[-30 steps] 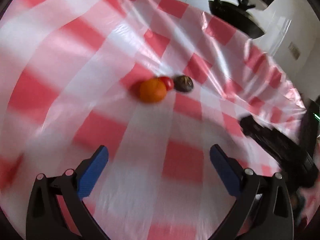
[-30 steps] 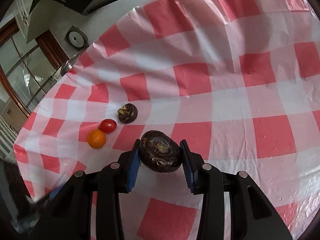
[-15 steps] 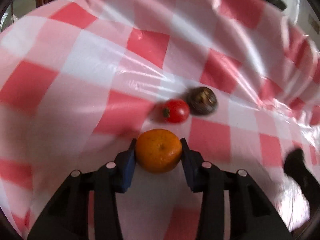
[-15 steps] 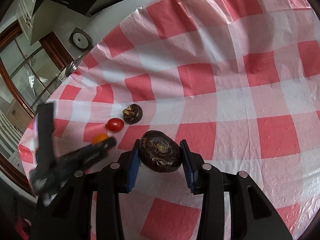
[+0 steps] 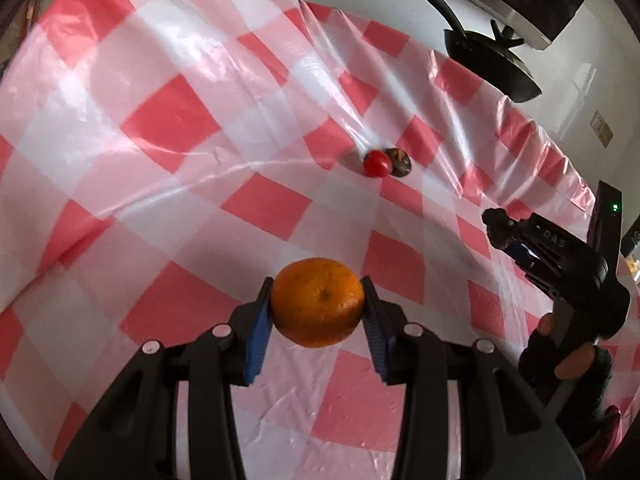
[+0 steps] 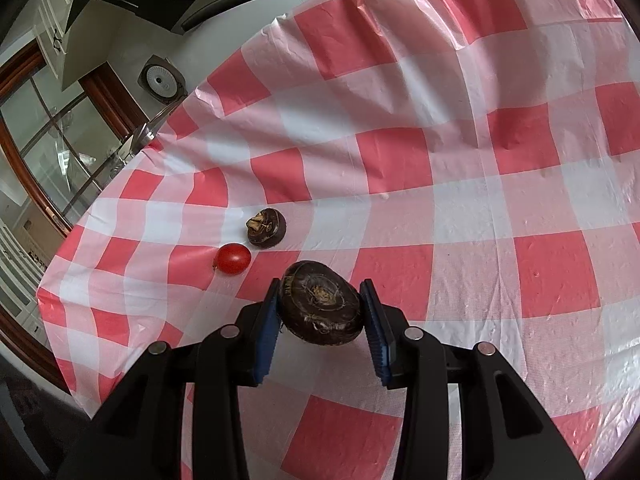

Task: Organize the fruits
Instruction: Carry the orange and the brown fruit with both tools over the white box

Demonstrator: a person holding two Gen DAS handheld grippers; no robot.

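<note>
My left gripper (image 5: pixel 318 306) is shut on an orange (image 5: pixel 318 302) and holds it above the red-and-white checked tablecloth (image 5: pixel 168 120). My right gripper (image 6: pixel 320 308) is shut on a dark brown round fruit (image 6: pixel 320 308), held a little above the cloth. A small red tomato (image 6: pixel 233 258) and a second dark brown fruit (image 6: pixel 266 227) lie side by side on the cloth, ahead and left of the right gripper. They also show far off in the left wrist view, the tomato (image 5: pixel 376 163) in front of the brown fruit (image 5: pixel 400 157).
The right gripper's body and the gloved hand (image 5: pixel 568 280) show at the right of the left wrist view. A black pan (image 5: pixel 488 60) stands beyond the table's far edge. A window and a wooden door frame (image 6: pixel 48 148) lie beyond the table's left edge.
My left gripper came in open, closed on the orange beside the tomato, then lifted it up and back from the other fruits. My right gripper kept holding the brown fruit, almost still.
</note>
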